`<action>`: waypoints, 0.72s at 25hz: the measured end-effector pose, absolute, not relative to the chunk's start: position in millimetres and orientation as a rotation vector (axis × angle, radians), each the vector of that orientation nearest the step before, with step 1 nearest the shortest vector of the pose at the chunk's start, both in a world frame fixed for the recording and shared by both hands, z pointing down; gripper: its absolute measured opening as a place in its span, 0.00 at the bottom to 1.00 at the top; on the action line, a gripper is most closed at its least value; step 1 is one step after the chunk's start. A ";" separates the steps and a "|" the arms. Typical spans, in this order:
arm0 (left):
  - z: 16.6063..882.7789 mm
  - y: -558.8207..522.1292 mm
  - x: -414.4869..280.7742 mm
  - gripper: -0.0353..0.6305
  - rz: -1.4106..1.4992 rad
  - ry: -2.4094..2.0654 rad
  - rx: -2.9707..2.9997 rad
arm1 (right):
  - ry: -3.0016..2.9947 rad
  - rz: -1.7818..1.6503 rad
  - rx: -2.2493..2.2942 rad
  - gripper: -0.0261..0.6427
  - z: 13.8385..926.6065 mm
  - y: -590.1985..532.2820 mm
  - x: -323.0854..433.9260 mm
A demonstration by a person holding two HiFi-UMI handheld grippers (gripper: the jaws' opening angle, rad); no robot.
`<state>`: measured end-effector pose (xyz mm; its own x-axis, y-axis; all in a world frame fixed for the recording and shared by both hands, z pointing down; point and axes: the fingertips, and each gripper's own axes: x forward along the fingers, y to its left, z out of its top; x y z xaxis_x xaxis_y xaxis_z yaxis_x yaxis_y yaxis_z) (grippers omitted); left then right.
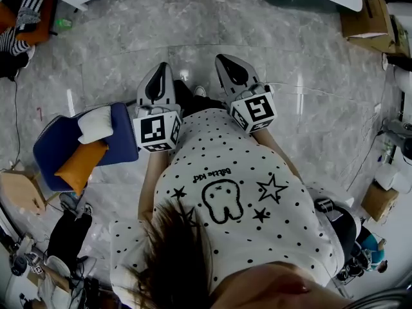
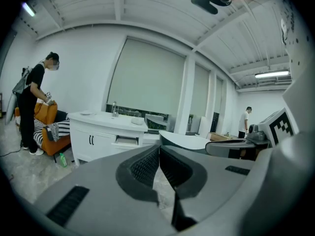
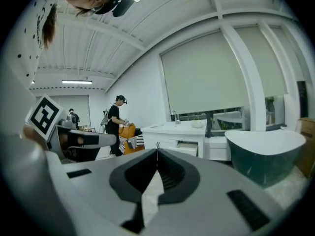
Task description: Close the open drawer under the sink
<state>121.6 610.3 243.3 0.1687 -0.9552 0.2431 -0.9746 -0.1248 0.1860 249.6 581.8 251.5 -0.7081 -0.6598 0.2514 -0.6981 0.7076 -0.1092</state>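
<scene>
A white vanity cabinet with a sink and tap on top stands across the room, against the window wall. One drawer at its right end is pulled out. The right gripper view shows the same vanity and open drawer, also far off. My left gripper is shut with nothing between its pads. My right gripper is shut and empty too. In the head view both grippers, left and right, are held side by side in front of my body over the marble floor.
A dark green bathtub stands right of the vanity. A person in black bends over an orange chair left of it, with a green bottle on the floor. A blue armchair sits at my left; cardboard boxes far right.
</scene>
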 end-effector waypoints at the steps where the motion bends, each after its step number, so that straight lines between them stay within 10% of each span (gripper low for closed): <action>1: 242.7 609.2 120.6 0.07 0.089 -1.846 2.147 | -2.719 0.295 1.095 0.06 250.9 580.5 248.5; 18: 236.7 518.5 27.3 0.07 0.096 -1.742 2.211 | -2.653 0.281 1.265 0.06 239.8 496.6 157.1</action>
